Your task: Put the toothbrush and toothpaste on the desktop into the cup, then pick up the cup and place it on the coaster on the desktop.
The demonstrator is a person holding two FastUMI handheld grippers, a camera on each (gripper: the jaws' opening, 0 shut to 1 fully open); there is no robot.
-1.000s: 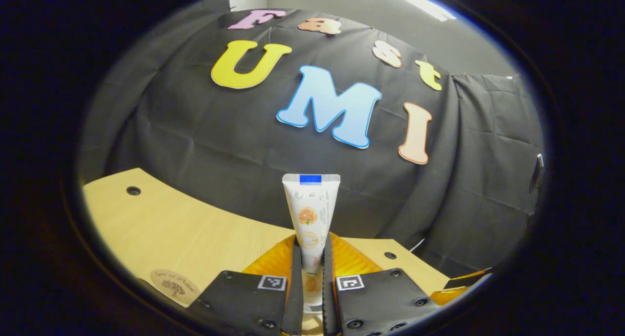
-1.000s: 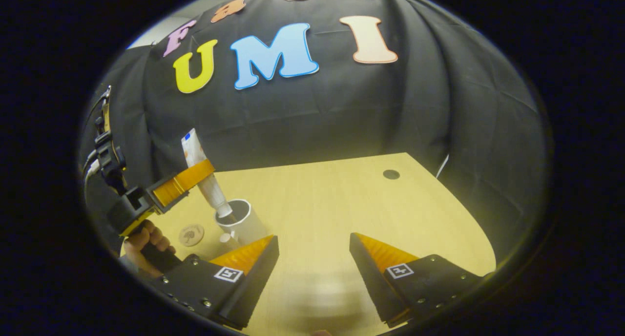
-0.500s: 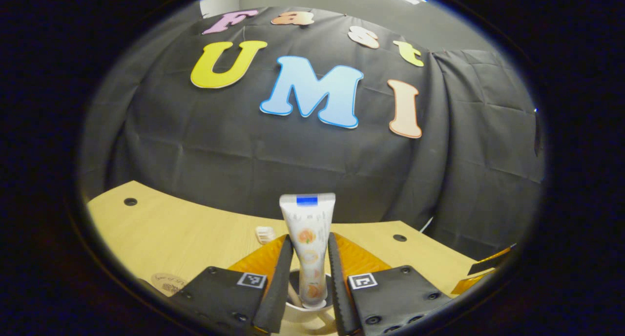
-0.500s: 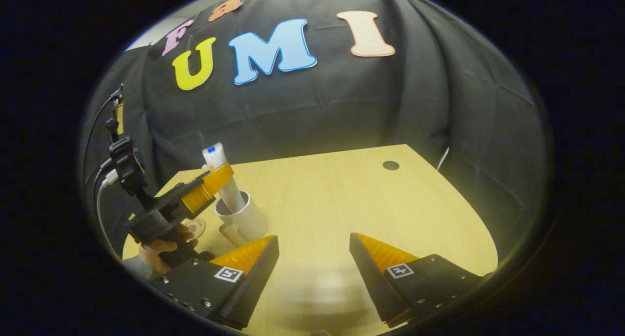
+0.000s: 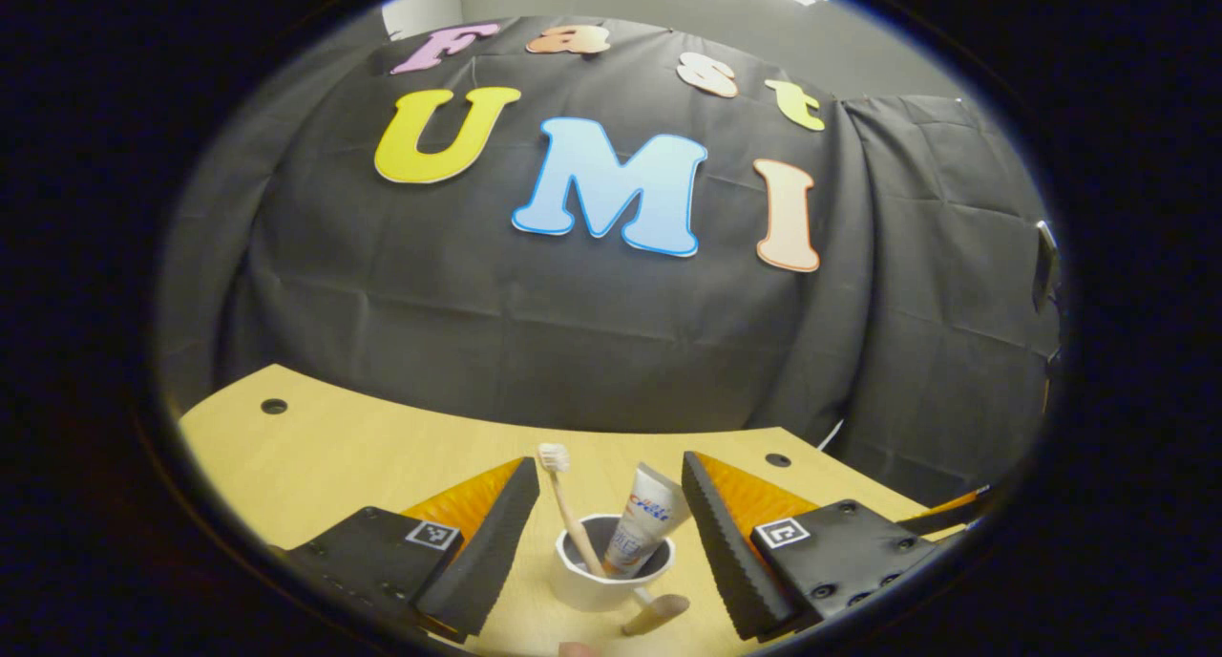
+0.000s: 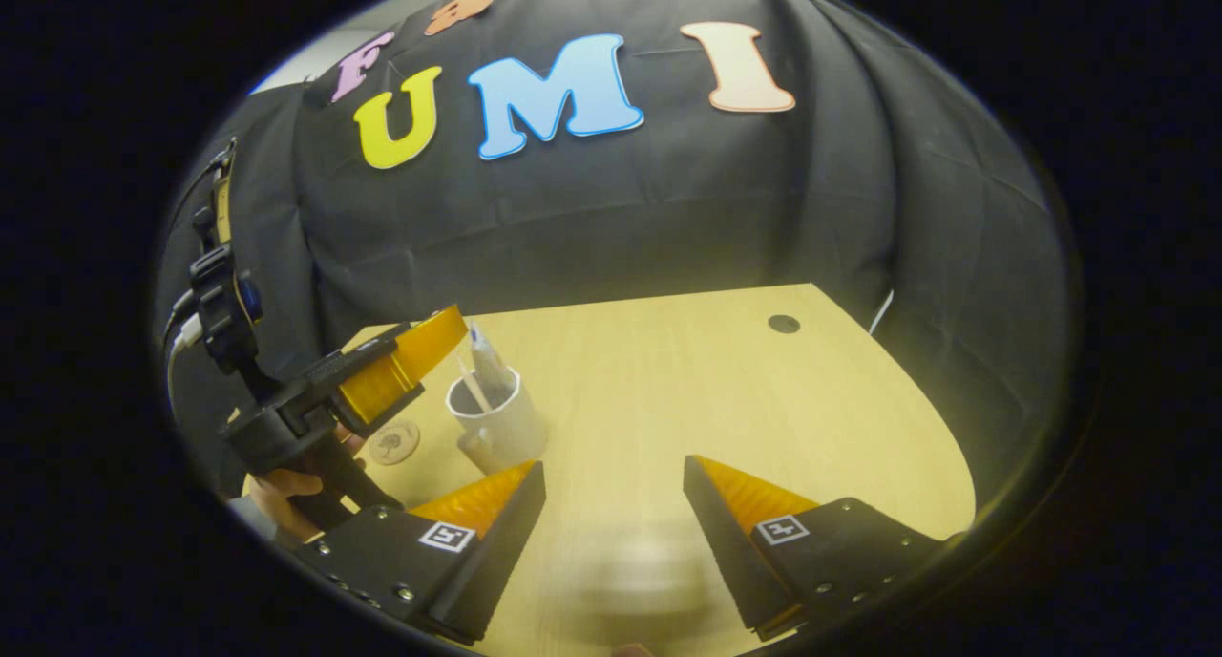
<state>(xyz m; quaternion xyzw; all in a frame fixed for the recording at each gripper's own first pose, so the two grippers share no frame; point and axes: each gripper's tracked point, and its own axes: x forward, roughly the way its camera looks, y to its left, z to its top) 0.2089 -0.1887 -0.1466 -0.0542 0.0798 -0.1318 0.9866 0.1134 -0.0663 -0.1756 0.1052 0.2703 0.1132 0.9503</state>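
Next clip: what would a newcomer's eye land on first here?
Most likely the white cup near the desk's front edge, with the toothbrush and toothpaste standing in it, framed by the open left gripper. In the right gripper view, the small round coaster lies on the wooden desk just left of the cup, and the right gripper hangs open over bare desk.

One cup [image 5: 611, 581] on the desk [image 5: 363, 456], and inside it one toothbrush [image 5: 563, 504] and one toothpaste tube [image 5: 642, 528]. One round coaster [image 6: 393, 441] lies just beside the cup. Two grippers: the left gripper [image 5: 611, 504] and the right gripper [image 6: 611, 490], two fingers each.
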